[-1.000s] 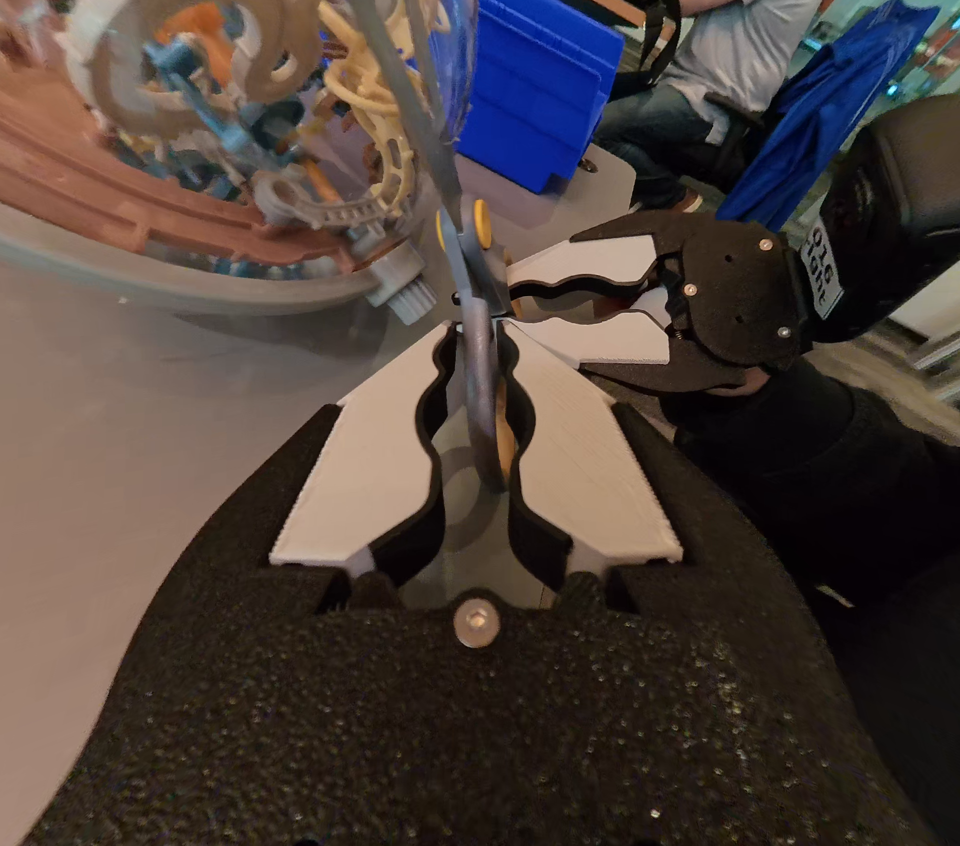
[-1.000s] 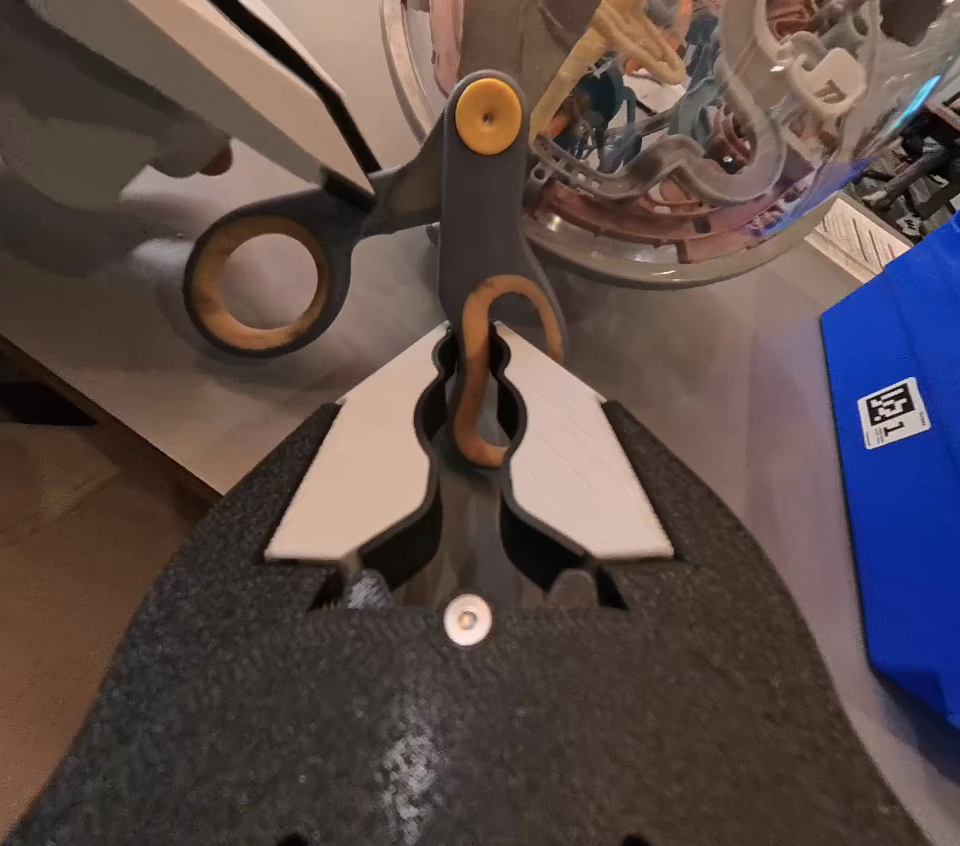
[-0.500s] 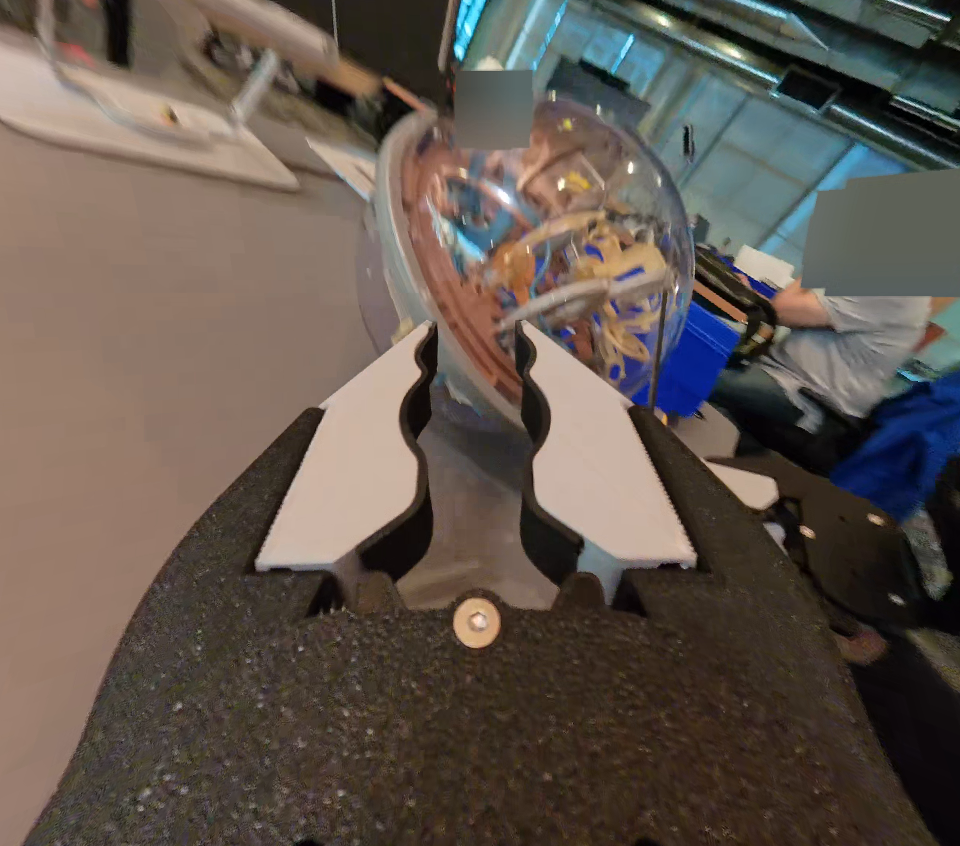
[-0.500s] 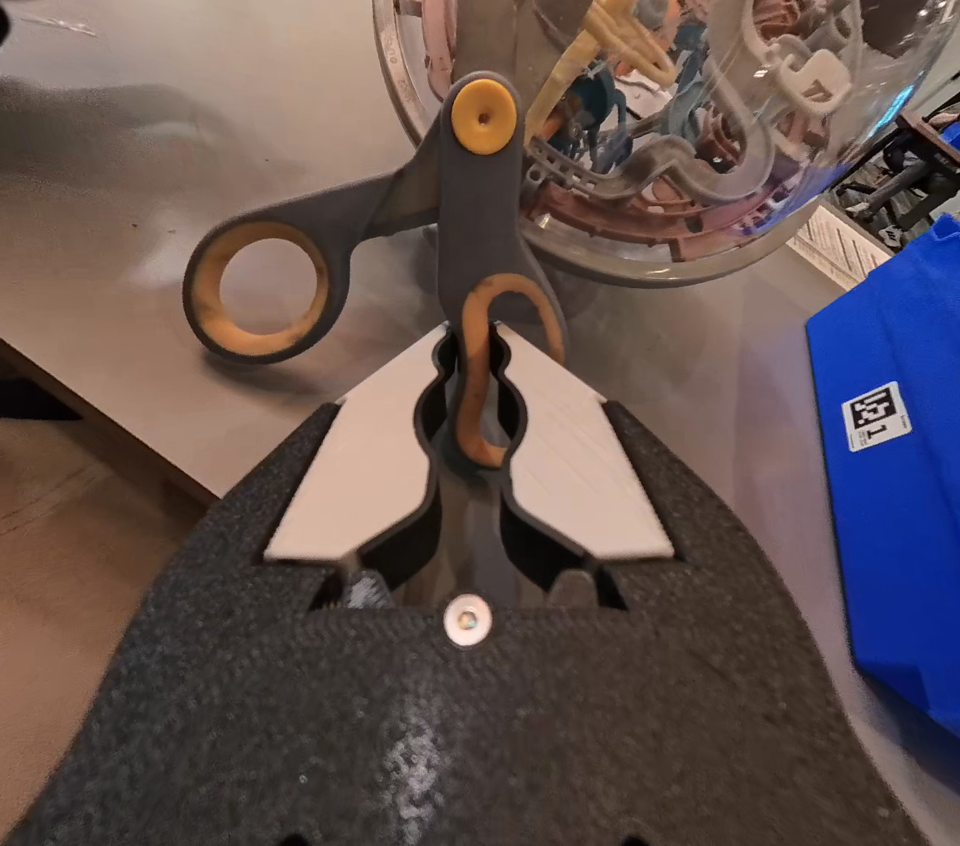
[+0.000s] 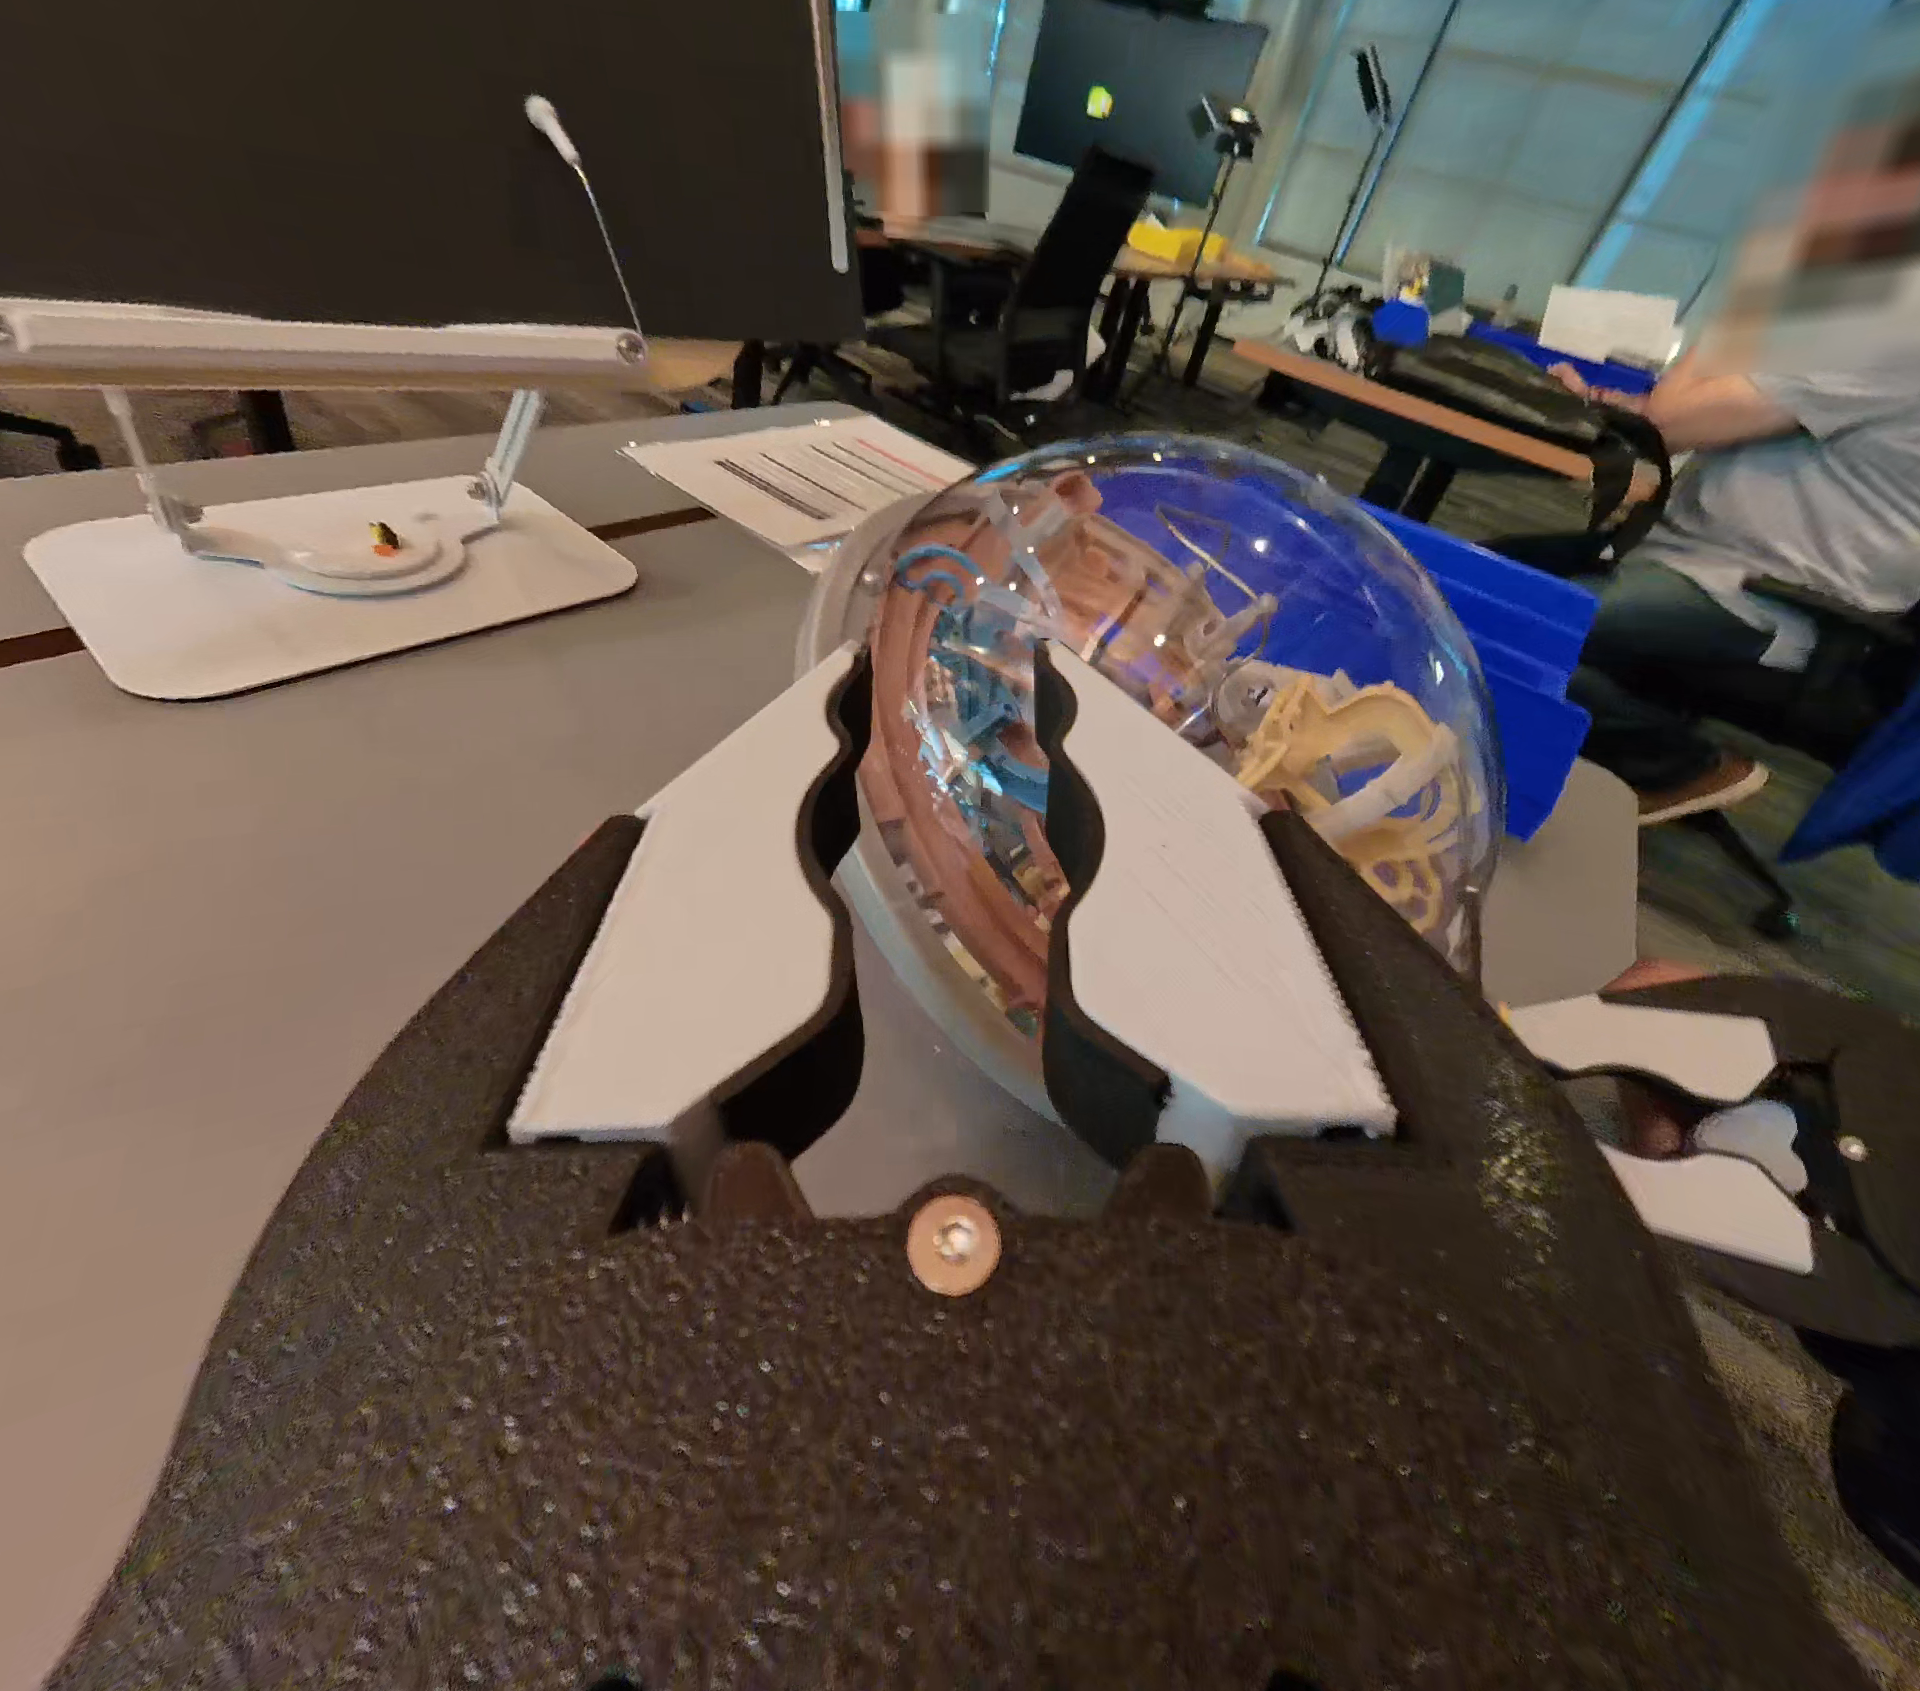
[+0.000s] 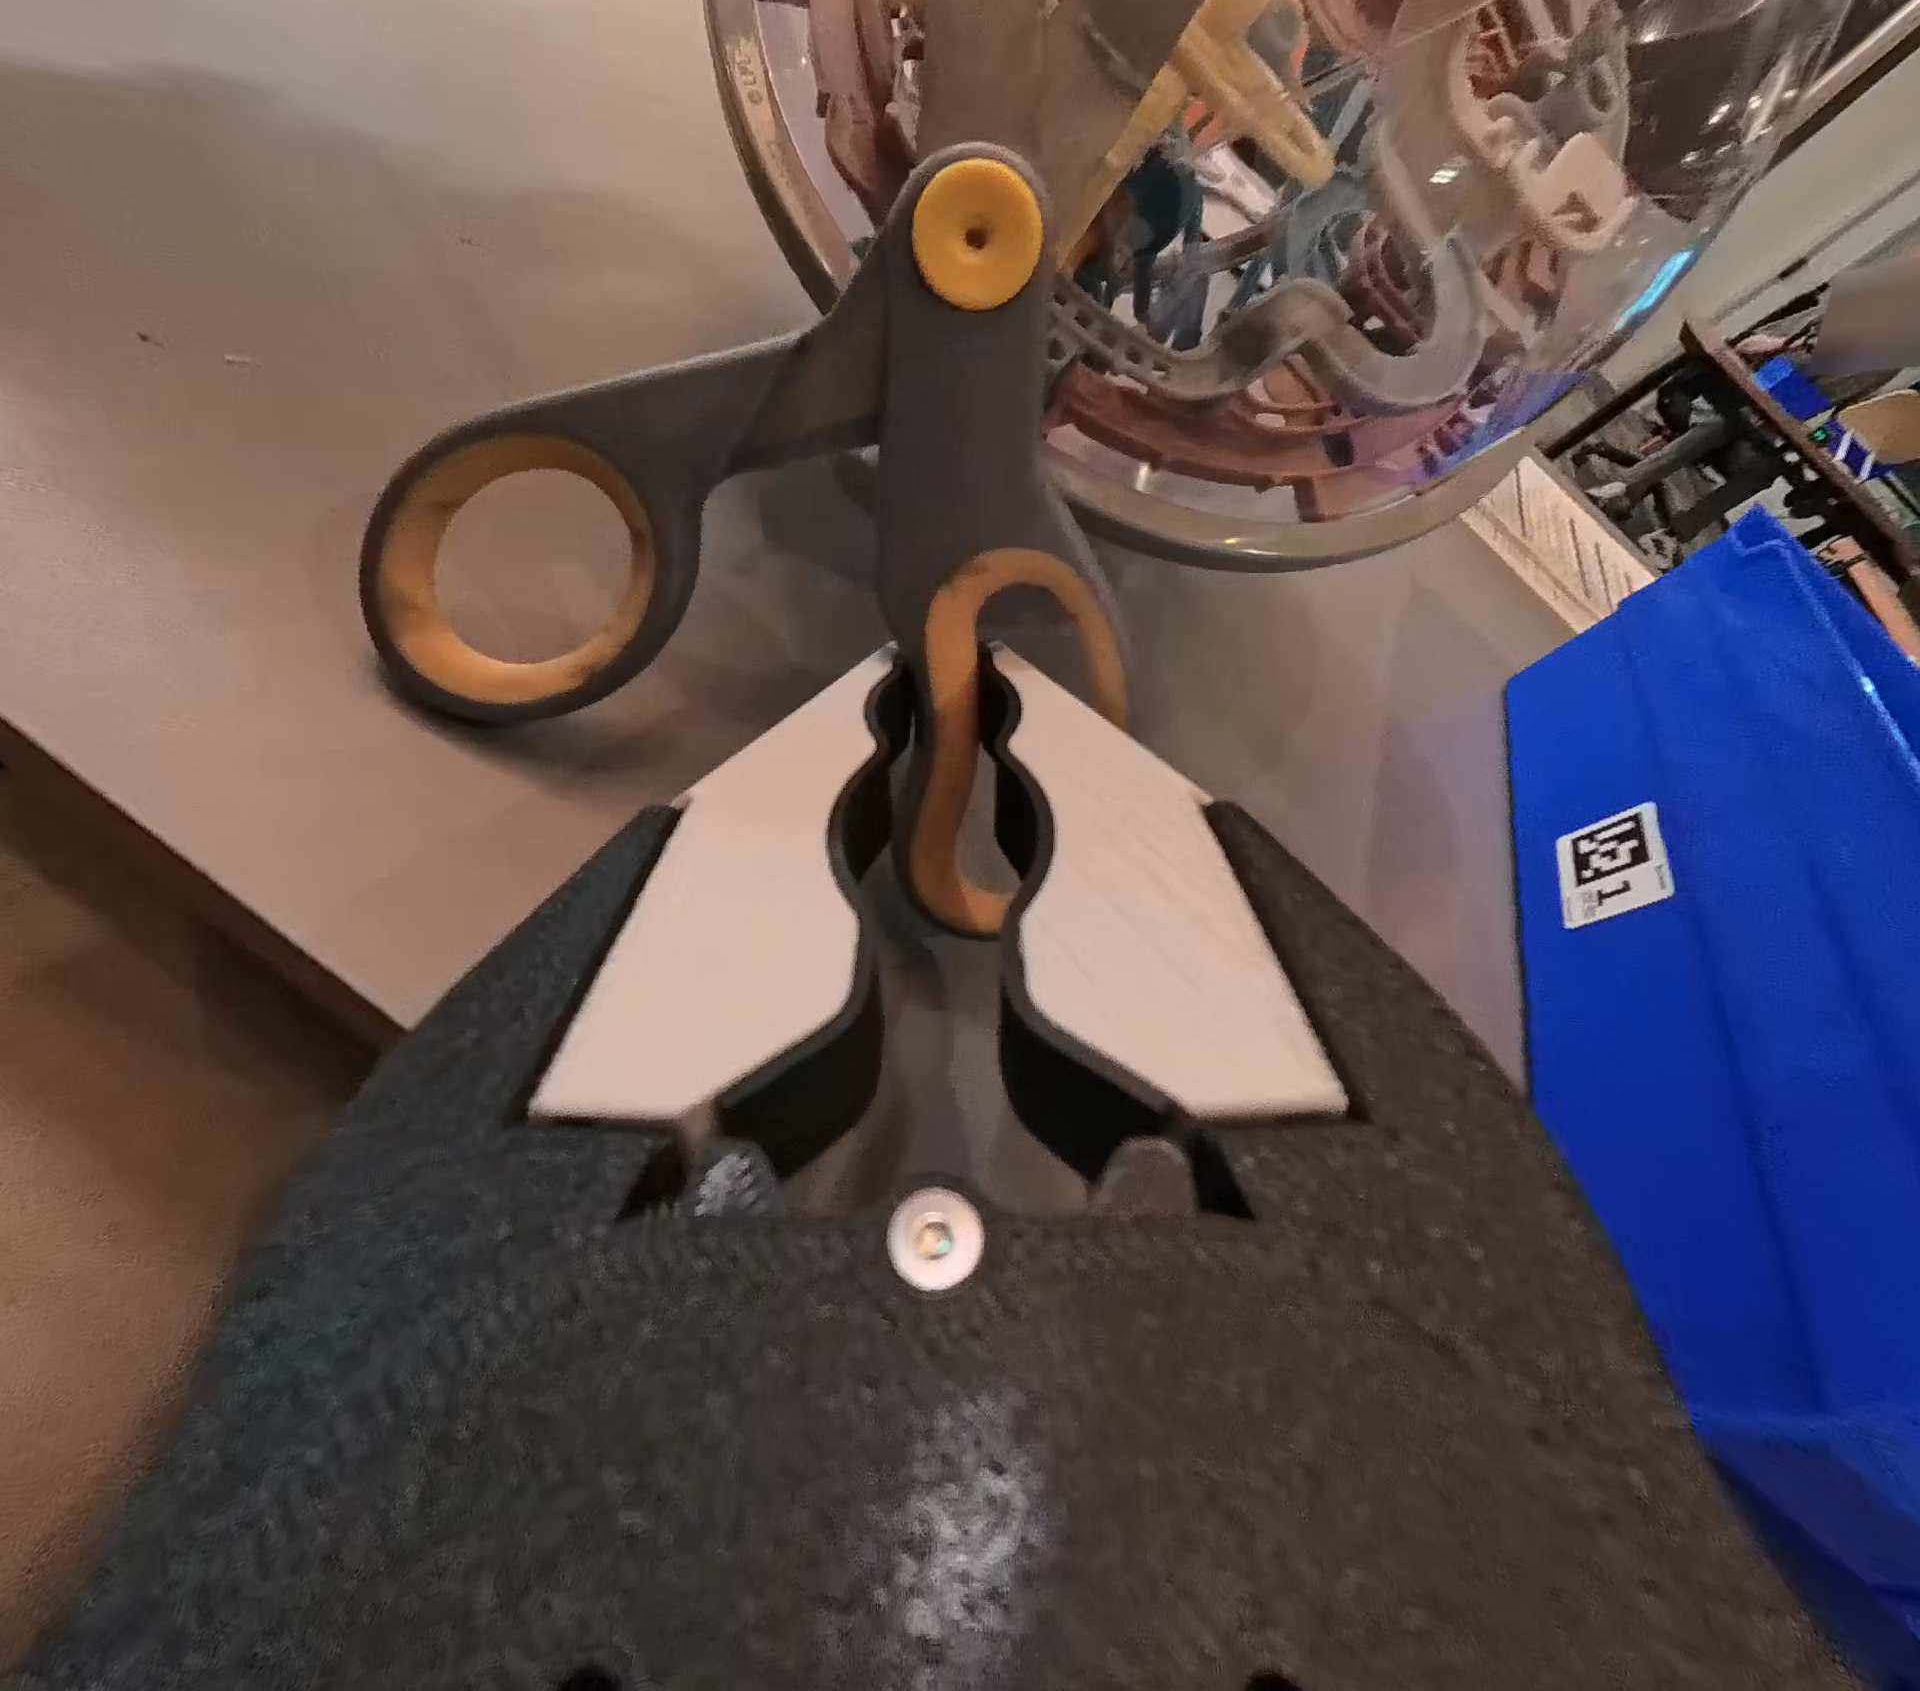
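Two grippers before us: our right gripper (image 6: 943, 685) is clenched on one handle loop of the grey-and-yellow scissors (image 6: 961, 436), held upright at the grey table (image 6: 260, 207) edge, blades up against the clear maze ball (image 6: 1351, 135). Our left gripper (image 5: 945, 685) hangs released, jaws apart and empty, near that ball (image 5: 1195, 654). Beside it sits a blue bin (image 6: 1714, 966); a white stand (image 5: 332, 592) rests farther back.
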Available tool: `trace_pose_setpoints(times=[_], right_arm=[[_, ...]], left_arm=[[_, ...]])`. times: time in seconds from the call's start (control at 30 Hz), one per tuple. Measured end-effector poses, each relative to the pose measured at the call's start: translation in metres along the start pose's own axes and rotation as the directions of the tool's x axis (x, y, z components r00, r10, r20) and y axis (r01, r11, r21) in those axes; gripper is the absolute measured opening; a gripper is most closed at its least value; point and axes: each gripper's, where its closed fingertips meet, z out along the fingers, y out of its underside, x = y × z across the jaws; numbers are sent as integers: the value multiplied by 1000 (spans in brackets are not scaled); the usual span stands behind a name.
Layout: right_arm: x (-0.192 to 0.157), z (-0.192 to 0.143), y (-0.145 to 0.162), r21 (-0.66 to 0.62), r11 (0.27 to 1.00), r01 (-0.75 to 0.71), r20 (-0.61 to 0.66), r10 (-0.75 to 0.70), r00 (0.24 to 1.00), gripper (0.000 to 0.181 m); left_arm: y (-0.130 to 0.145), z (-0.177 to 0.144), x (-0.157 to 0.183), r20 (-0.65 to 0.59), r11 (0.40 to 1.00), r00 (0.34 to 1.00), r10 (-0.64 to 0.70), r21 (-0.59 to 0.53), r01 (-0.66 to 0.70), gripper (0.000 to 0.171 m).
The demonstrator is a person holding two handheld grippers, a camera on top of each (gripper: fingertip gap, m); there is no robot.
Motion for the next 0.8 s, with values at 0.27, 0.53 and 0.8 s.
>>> trace_pose_setpoints(times=[0.27,0.53,0.8], right_arm=[[1,4,-1,14,997,73,52,-73,996,10],[-1,2,-15,7,975,221,52,-221,974,10],[-4,6,-17,-34,984,176,14,-176,984,10]], left_arm=[[2,9,15,-98,1000,995,0,-1,0,16],[1,13,21,-80,998,995,61,-11,-62,0],[3,8,26,-101,999,994,29,-20,-31,0]])
